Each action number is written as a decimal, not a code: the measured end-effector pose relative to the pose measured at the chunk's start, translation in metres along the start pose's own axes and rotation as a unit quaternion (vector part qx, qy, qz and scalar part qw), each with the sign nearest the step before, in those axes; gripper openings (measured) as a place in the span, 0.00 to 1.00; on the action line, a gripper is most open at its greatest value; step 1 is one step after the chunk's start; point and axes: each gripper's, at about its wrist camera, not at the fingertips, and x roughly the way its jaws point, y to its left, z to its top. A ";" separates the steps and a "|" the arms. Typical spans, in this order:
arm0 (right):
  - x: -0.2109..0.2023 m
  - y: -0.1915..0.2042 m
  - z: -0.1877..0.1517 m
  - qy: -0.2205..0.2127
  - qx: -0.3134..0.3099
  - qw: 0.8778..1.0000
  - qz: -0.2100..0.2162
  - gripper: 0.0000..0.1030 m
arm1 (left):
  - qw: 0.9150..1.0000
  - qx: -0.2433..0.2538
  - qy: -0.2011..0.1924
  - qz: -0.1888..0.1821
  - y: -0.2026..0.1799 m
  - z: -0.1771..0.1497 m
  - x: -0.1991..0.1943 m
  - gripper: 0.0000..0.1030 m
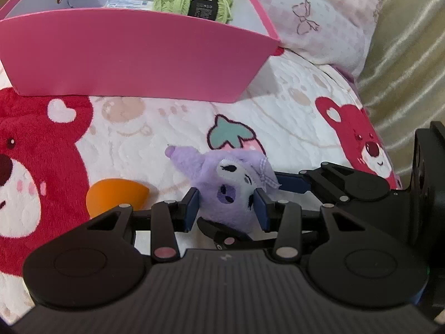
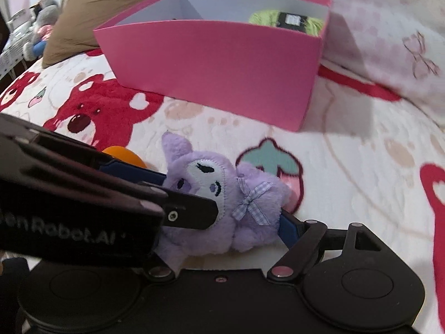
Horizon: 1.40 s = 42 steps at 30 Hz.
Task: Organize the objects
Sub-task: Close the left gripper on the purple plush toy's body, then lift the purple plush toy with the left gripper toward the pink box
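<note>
So at this point the purple plush toy (image 1: 232,192) was lying on the bear-print blanket (image 1: 167,128), just in front of the pink box (image 1: 133,55), and the left gripper (image 1: 226,204) had its blue pads pressed in on both sides of the plush — narrow grip, squeezing the soft lower part of the face. The right gripper (image 2: 222,211) stood wide around the same toy; one blue finger (image 2: 289,228) sat right at the plush's flank by the little gingham bow (image 2: 251,197), but I couldn't tell whether it was actually pressing, since the left one's body blocked the other side. The box already held a green yarn skein (image 1: 192,0) in its right compartment, with what looked like a flat white packet beside it. An orange sponge-looking thing (image 1: 111,194) lay just beside the left fingers. My take: one gripper was enough for something this light, so I'd have backed the right one clear before lifting. Plush squishes, so a grip lower on the body would probably slip less — then lift high enough to clear the box's front wall and drop it in a free compartment.
</note>
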 end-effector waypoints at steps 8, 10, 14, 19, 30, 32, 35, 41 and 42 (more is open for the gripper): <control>-0.015 0.003 -0.007 -0.002 0.033 0.999 0.022 0.83 | 1.000 0.000 0.011 -0.003 -0.002 -0.002 -0.018 0.40; -0.020 0.005 -0.008 -0.005 0.039 0.999 0.023 0.84 | 1.000 0.005 0.009 -0.003 -0.004 -0.002 -0.023 0.40; -0.032 0.010 -0.011 -0.015 0.051 0.998 0.020 0.84 | 1.000 0.011 0.006 -0.011 -0.006 -0.004 -0.033 0.40; -0.043 0.015 -0.014 -0.022 0.073 0.997 0.018 0.84 | 1.000 0.023 0.005 -0.017 -0.009 -0.006 -0.045 0.40; -0.076 0.045 -0.017 -0.031 0.111 0.993 0.006 0.84 | 0.998 0.038 0.024 -0.044 -0.005 -0.008 -0.087 0.40; -0.083 0.052 -0.017 -0.033 0.116 0.993 0.002 0.84 | 0.997 0.050 0.025 -0.047 -0.007 -0.007 -0.098 0.40; -0.096 0.062 -0.015 -0.035 0.120 0.992 -0.004 0.84 | 0.997 0.060 0.027 -0.047 -0.010 -0.006 -0.115 0.40; -0.124 0.082 -0.002 -0.035 0.119 0.992 -0.015 0.84 | 0.996 0.078 0.024 -0.048 -0.017 0.000 -0.149 0.41; -0.128 0.084 0.000 -0.036 0.119 0.992 -0.017 0.84 | 0.995 0.080 0.023 -0.048 -0.018 0.001 -0.154 0.41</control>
